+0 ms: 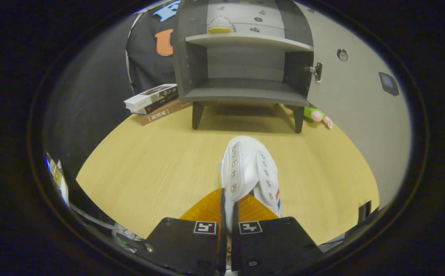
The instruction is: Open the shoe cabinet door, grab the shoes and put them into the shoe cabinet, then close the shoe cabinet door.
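Observation:
A white sneaker with metal eyelets and a red-and-blue stripe hangs between my fingers, its toe pointing ahead toward the cabinet. My gripper is shut on the shoe's heel side wall, both fingers pressing it. Beyond the shoe stands the grey shoe cabinet on short legs, its door swung open to the right. The lower shelf is bare. On the upper shelf sits another white shoe with a yellow sole.
A stack of books lies on the wooden table left of the cabinet. A green and pink toy lies by the cabinet's right leg, under the open door.

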Tool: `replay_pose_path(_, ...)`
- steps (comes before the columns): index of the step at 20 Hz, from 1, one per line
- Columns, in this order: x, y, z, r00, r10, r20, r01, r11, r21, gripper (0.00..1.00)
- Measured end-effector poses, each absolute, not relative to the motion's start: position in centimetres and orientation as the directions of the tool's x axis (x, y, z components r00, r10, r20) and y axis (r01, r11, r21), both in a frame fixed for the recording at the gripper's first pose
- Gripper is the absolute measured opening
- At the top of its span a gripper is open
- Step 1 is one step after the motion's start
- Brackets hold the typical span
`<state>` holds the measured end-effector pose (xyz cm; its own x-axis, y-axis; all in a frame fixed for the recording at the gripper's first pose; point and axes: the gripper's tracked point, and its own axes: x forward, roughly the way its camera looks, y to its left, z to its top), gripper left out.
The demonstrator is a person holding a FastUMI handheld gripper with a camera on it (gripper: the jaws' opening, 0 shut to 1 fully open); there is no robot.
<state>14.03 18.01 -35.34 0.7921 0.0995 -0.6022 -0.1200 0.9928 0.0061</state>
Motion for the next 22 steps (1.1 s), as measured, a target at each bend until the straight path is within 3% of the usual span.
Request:
replay_pose_path(11,16.0,15.0,-16.4,0.929,0.03,-0.369,-0.057,0.996,-0.064,0.08)
replay_pose_path(22,25.9,13.6,-2.2,0.987,0.021,-0.161,-0.038,0.994,-0.099,0.08)
